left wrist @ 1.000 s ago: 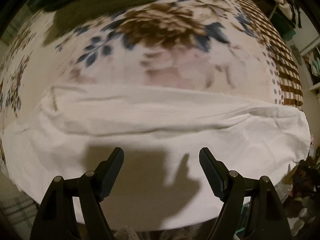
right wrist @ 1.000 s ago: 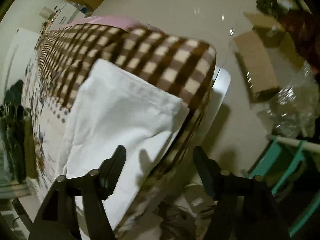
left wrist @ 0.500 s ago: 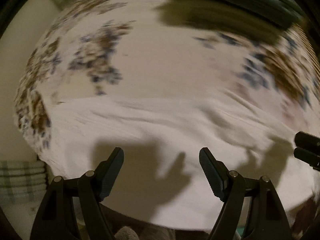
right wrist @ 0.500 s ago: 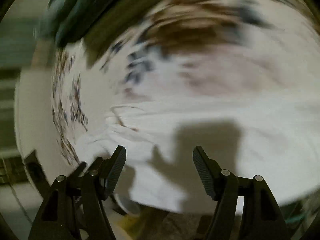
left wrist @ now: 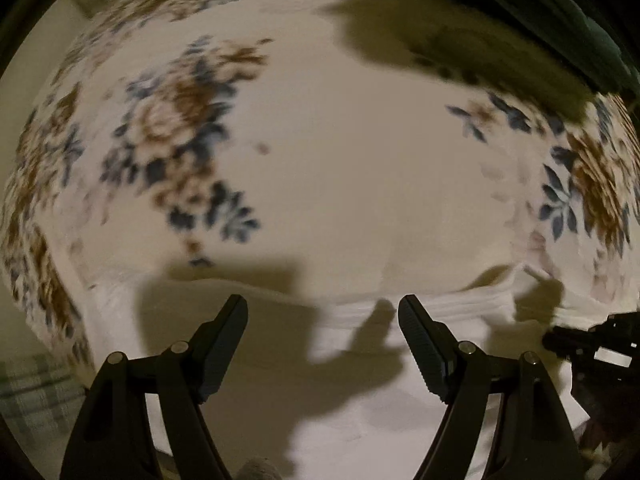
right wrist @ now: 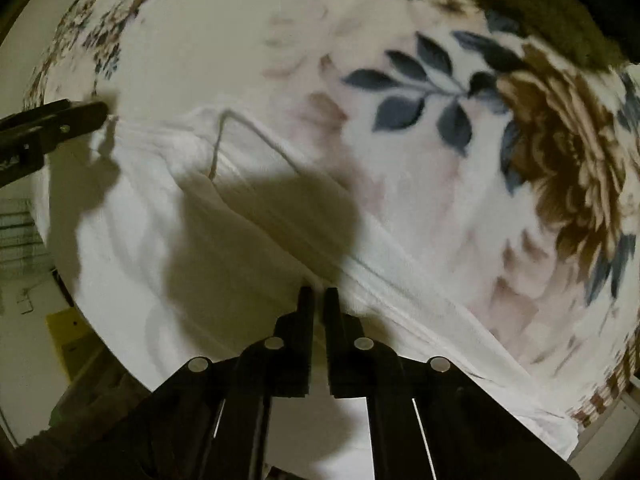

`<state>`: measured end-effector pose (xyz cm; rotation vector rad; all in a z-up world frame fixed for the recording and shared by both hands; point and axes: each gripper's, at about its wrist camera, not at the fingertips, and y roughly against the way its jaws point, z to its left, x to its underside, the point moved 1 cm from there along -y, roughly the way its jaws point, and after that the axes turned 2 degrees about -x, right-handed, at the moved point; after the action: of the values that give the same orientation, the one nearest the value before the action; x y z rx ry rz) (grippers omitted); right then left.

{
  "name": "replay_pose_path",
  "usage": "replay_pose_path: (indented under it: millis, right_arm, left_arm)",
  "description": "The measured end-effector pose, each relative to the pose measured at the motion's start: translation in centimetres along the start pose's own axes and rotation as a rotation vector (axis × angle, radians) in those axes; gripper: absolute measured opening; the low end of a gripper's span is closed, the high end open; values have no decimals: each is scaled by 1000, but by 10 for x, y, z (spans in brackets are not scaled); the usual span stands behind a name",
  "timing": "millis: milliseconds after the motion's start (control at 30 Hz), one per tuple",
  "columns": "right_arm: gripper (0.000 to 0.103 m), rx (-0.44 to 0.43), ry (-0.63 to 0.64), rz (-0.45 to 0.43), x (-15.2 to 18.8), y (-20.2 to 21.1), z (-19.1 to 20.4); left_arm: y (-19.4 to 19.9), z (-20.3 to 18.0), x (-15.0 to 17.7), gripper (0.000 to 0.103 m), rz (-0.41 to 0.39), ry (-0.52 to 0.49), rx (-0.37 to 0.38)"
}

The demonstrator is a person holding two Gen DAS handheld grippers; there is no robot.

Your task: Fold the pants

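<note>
White pants (left wrist: pixel 360 392) lie flat along the near edge of a floral blanket (left wrist: pixel 340 168). My left gripper (left wrist: pixel 322 344) is open and hovers over the waistband end, with nothing between its fingers. The right gripper shows at the right edge of the left wrist view (left wrist: pixel 592 344). In the right wrist view the pants (right wrist: pixel 168 248) run diagonally, with a drawstring (right wrist: pixel 224 136) at the waistband. My right gripper (right wrist: pixel 318 300) is shut on the pants' far edge fold. The left gripper's fingers (right wrist: pixel 60 120) show at the waistband corner on the left.
A dark green folded cloth (left wrist: pixel 540 12) lies at the far right of the blanket. A green plaid fabric (left wrist: pixel 32 396) sits below the bed's left edge. A yellow object (right wrist: pixel 68 328) and floor show beyond the bed edge. The blanket's checked border (right wrist: pixel 600 400) is at lower right.
My right gripper went from open to shut on the pants' edge. My left gripper moved forward towards the waistband, so more blanket fills its view.
</note>
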<state>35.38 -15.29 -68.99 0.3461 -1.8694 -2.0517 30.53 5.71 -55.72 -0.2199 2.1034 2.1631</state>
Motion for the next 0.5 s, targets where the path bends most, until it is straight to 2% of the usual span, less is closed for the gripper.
replay_pose_path:
  millis: [133, 233, 367, 400, 467, 500]
  right_arm:
    - [3, 12, -133, -128, 0, 30, -18]
    - [3, 23, -216, -192, -1, 44, -28]
    - [3, 32, -286, -170, -7, 24, -35]
    - [6, 24, -304, -157, -8, 18, -36]
    - [13, -55, -372, -125, -12, 12, -48]
    - [36, -112, -415, -129, -10, 17, -58]
  left_arm:
    - [0, -9, -6, 76, -8, -42, 18]
    - [-4, -9, -11, 76, -9, -48, 16]
    - [-15, -13, -20, 76, -1, -45, -6]
    - [-19, -15, -22, 76, 7, -51, -18]
    - [-26, -15, -25, 76, 23, -55, -22]
    - [-24, -16, -26, 76, 28, -52, -13]
